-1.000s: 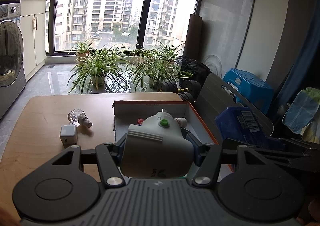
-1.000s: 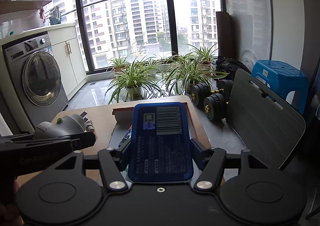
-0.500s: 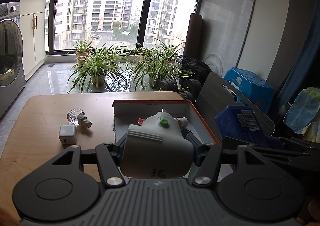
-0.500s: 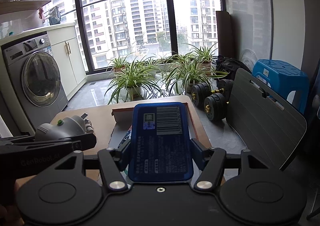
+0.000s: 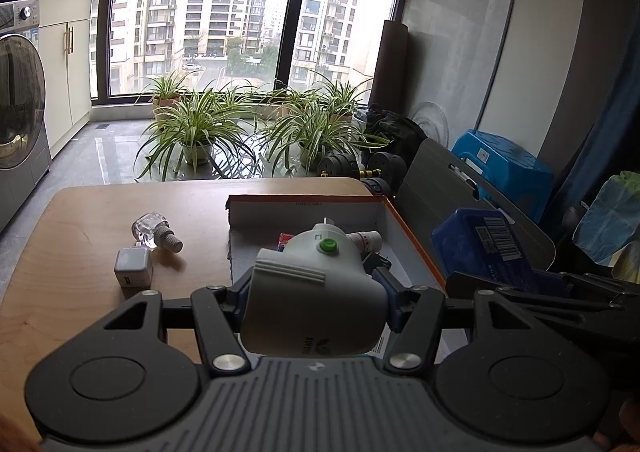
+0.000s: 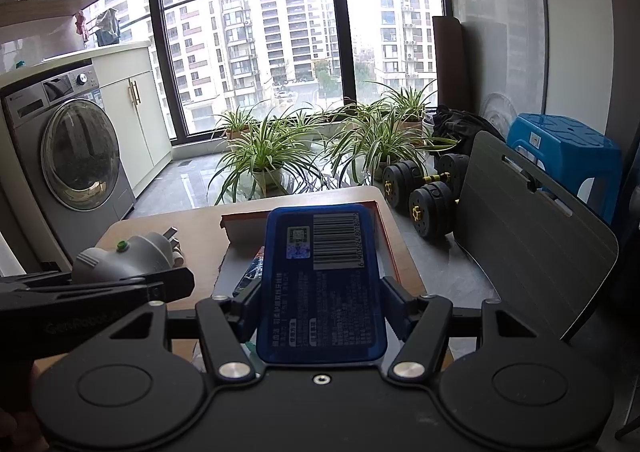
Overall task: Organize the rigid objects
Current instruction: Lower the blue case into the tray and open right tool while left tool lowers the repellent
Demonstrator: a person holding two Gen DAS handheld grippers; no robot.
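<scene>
The left hand-held gripper (image 5: 314,288) is closed on a grey plug-in device (image 5: 312,292) with a green button, pinched across its broad body so its nose points forward over the box (image 5: 412,248). The right hand-held gripper (image 6: 320,306) clamps a flat blue pack (image 6: 322,284) by its long edges, barcode up, also poised above the box. Both are held raised, probably so each can be lowered in without knocking what already lies inside: a small white tube (image 5: 366,239) and a red item (image 5: 286,240). Left of the box, a white cube (image 5: 133,267) and a clear bottle (image 5: 154,233) rest on the tabletop (image 5: 80,236), seemingly awaiting their turn.
</scene>
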